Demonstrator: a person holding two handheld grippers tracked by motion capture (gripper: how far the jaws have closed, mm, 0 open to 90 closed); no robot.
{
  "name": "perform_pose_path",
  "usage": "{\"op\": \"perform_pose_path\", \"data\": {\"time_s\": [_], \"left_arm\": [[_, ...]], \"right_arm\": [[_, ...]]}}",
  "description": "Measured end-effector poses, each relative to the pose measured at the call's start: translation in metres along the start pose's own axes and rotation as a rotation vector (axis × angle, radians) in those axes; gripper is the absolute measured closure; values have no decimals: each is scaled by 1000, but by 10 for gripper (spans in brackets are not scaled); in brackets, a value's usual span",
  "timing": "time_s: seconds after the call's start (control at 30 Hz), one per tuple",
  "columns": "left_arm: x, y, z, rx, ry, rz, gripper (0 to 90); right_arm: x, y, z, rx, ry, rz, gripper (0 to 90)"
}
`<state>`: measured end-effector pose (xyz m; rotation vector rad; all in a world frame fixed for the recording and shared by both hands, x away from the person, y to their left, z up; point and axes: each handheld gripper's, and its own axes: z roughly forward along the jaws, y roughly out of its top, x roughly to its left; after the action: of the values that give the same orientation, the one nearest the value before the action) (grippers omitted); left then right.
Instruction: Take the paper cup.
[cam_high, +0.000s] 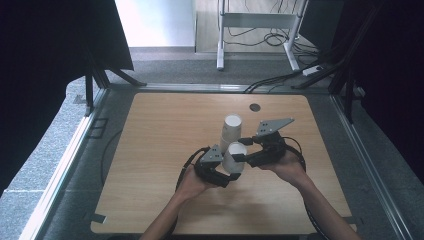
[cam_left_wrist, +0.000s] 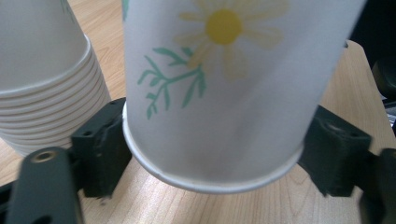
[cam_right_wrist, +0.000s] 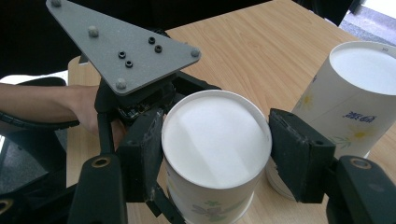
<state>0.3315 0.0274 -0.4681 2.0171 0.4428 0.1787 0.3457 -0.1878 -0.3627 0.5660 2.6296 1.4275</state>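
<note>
A white paper cup (cam_high: 235, 156) with a daisy print stands upside down near the middle of the wooden table (cam_high: 160, 130). My right gripper (cam_high: 242, 149) is shut on its upturned base (cam_right_wrist: 215, 135), one pad on each side. My left gripper (cam_left_wrist: 215, 163) comes from the other side, and both of its pads touch the cup (cam_left_wrist: 224, 93) just above the rim, which hangs slightly off the tabletop. Close beside it stands a stack of upside-down cups (cam_high: 231, 129), seen at the left in the left gripper view (cam_left_wrist: 42, 70) and at the right in the right gripper view (cam_right_wrist: 355, 93).
A small dark round hole (cam_high: 255, 107) lies in the tabletop beyond the stack. The left gripper's grey three-cornered plate (cam_right_wrist: 126, 46) and the hand behind it sit close across from my right gripper. Cables and a white frame (cam_high: 260, 22) stand on the floor past the far edge.
</note>
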Motion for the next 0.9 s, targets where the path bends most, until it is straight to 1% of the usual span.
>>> {"op": "perform_pose_path", "data": {"time_s": [0.23,0.5,0.6,0.67,0.83,0.9], "left_arm": [[1,-1,-1,-10,-9,-9,272],[3,-2,-1,16,-20,-16,334],[3,-1,-1,35,-28,-10,346],[3,1,-2,44,-35,-14,348],[5,4,-7,95,-30,11,351],[5,5,-9,118,-31,18,350]], "right_arm": [[-2,0,0,2,-1,4,374],[-4,-1,1,17,4,7,367],[-4,-1,3,28,8,0,352],[-4,-2,4,36,11,-1,303],[-4,0,2,38,5,-12,235],[-4,1,0,46,10,-25,229]]}}
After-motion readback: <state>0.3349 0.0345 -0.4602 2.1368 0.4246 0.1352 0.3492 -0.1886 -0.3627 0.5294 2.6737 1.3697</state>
